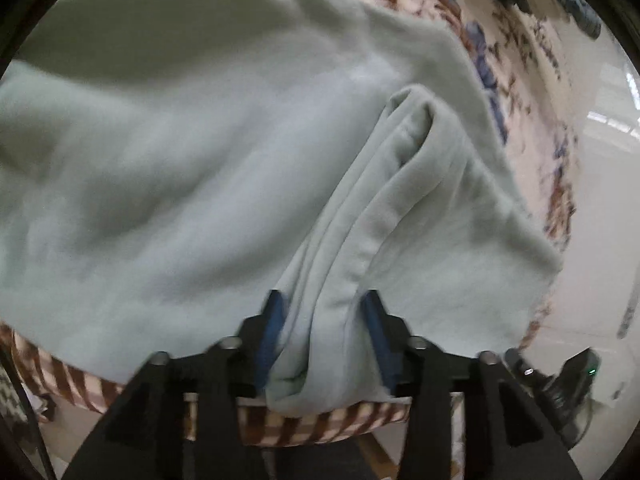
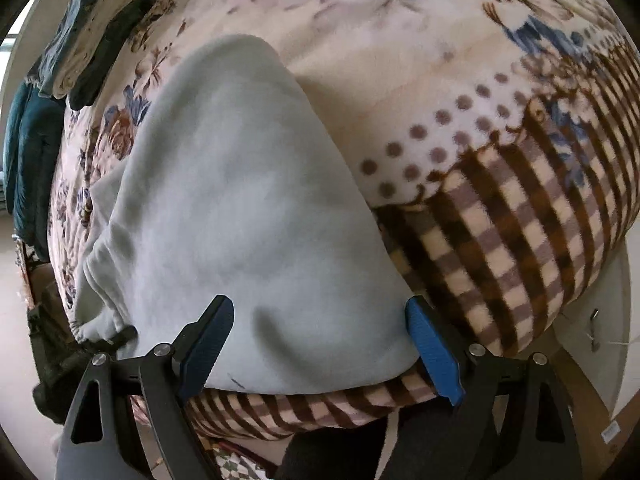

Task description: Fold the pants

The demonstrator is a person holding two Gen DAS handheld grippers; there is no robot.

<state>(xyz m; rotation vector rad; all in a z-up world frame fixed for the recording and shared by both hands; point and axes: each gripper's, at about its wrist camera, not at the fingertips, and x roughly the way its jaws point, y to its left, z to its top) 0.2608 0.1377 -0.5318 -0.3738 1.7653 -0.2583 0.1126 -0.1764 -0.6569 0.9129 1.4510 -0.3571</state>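
Pants (image 1: 192,152): pale mint fleece, soft and matte, spread across the blanket and reaching its near striped edge.
Bunched ridge (image 1: 384,184): a rolled, seamed fold of the pants rising from the cloth, running down into the left claw.
Left gripper (image 1: 323,312): partway closed, blue pads pressing a thick wad of that fold. It looks gripped!
Right gripper (image 2: 323,314): jaws wide, straddling the pants' near edge at the blanket's border, pinching nothing that I can see.
Risk one: the left wad is several layers thick; lifting could drag hidden layers and skew the fold.
Risk two: fleece on plush clings, so the blanket could ride up with the pants.
Risk three: the right claw might close on blanket too.
Blanket (image 2: 500,220): plush, floral centre, dotted band, brown check border.
Stacked clothes (image 2: 92,36): dark folded pile at the blanket's far corner.
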